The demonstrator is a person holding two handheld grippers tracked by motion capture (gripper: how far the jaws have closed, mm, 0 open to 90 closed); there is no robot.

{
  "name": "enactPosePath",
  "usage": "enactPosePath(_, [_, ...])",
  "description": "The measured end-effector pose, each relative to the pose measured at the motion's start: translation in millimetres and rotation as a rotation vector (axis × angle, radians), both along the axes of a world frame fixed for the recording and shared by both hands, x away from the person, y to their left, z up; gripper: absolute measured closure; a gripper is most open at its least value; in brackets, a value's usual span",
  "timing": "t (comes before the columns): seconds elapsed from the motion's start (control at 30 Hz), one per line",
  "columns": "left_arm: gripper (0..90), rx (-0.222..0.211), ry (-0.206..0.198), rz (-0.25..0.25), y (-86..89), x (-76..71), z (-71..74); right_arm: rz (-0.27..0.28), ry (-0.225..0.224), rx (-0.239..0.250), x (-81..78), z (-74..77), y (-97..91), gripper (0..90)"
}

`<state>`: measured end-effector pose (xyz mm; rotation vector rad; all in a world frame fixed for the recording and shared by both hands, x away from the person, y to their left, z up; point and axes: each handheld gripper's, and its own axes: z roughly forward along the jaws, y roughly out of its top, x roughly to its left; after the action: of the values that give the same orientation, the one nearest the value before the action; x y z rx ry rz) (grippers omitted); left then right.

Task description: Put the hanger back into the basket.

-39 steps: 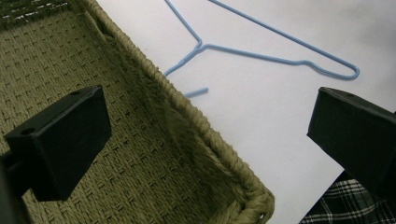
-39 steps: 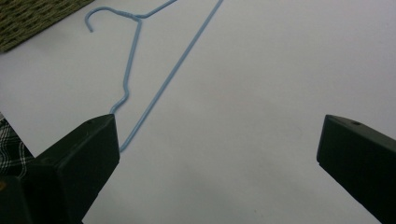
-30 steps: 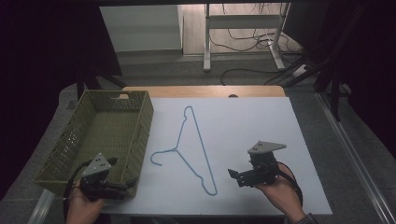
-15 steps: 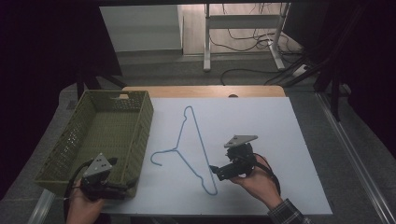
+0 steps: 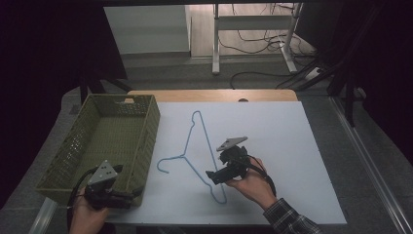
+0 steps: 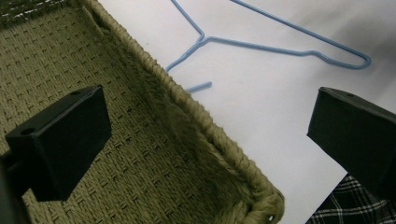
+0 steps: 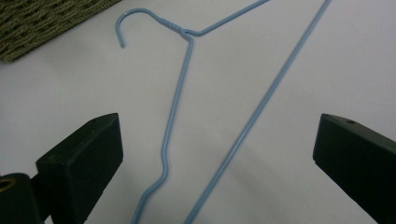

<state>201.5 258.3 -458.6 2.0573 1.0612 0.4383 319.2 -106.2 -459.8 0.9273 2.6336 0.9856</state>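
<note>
**Dim room, lit tabletop**

The high view is dark at left and right, brighter on the white table [image 5: 272, 141] and on the far floor. The picture looks soft and grainy. In both gripper views the near black jaws blur, while the blue hanger [image 7: 224, 79] stays fairly sharp. Shadows are faint; no glare shows.

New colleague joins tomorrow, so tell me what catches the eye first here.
The blue hanger lies flat on the white table. The right gripper hovers open at its near end, both wires between its jaws. Left of it sits an empty green basket, the open left gripper at its near corner.
</note>
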Motion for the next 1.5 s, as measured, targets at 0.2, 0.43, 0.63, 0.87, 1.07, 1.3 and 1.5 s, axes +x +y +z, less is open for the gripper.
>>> enactPosePath(0.2, [0.0,-0.008,0.009,-0.003,-0.1,0.5,-0.5,0.016,0.009,-0.006,6.8,-3.5,12.9,1.3])
enactPosePath(0.43, [0.0,-0.007,0.011,-0.008,-1.3,0.6,-0.2,0.037,0.016,-0.018,12.1,-6.9,28.9,2.0])
enactPosePath(0.63, [0.0,-0.014,0.008,-0.008,-2.0,0.3,0.3,0.042,-0.019,-0.051,13.7,-11.0,41.7,10.4])
enactPosePath(0.87, [0.0,-0.010,0.007,-0.013,-3.4,0.7,-0.3,0.059,-0.012,-0.051,17.1,-20.3,51.6,29.7])
enactPosePath(1.07, [0.0,-0.008,0.006,-0.016,-4.2,0.6,-0.1,0.072,0.025,-0.066,19.0,-32.3,60.0,47.1])
enactPosePath(1.3, [0.0,-0.007,0.006,-0.018,-4.8,0.8,-0.7,0.067,0.053,-0.074,20.0,-47.1,68.0,66.7])
enactPosePath(1.5, [0.0,-0.006,0.006,-0.020,-5.4,0.9,-0.9,0.062,0.049,-0.077,20.9,-54.1,71.9,73.5])
